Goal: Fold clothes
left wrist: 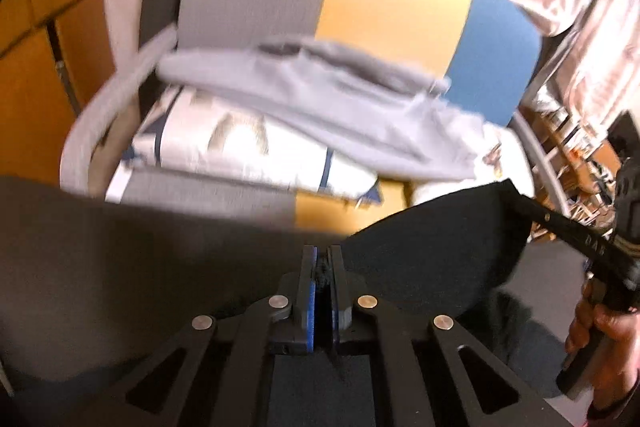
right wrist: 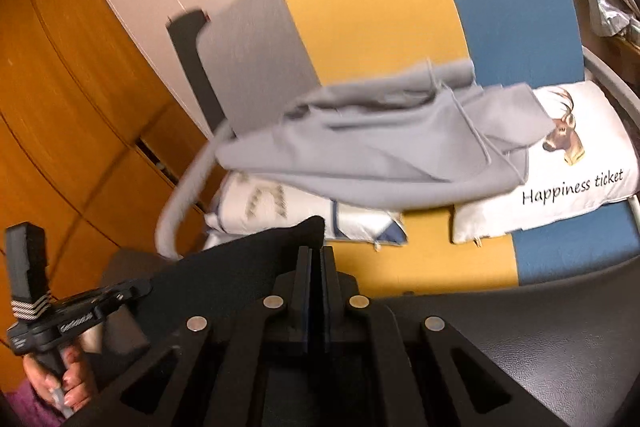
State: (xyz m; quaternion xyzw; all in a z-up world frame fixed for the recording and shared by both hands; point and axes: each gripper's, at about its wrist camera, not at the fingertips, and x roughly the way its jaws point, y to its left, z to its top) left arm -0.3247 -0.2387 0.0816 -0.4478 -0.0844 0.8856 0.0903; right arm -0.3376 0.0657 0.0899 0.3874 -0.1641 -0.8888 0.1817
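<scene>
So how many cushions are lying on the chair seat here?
2, both on the seat. The deer-print "Happiness ticket" cushion lies at the right; a white cushion with blue trim lies at the left, partly under the grey garment, which may hide more.

A white cushion point(right wrist: 560, 183) on the chair is showing the black words "Happiness ticket" under a deer head picture.

The grey garment point(right wrist: 372, 143) hides most of a motion-blurred cushion point(right wrist: 256, 203) beneath it.
</scene>
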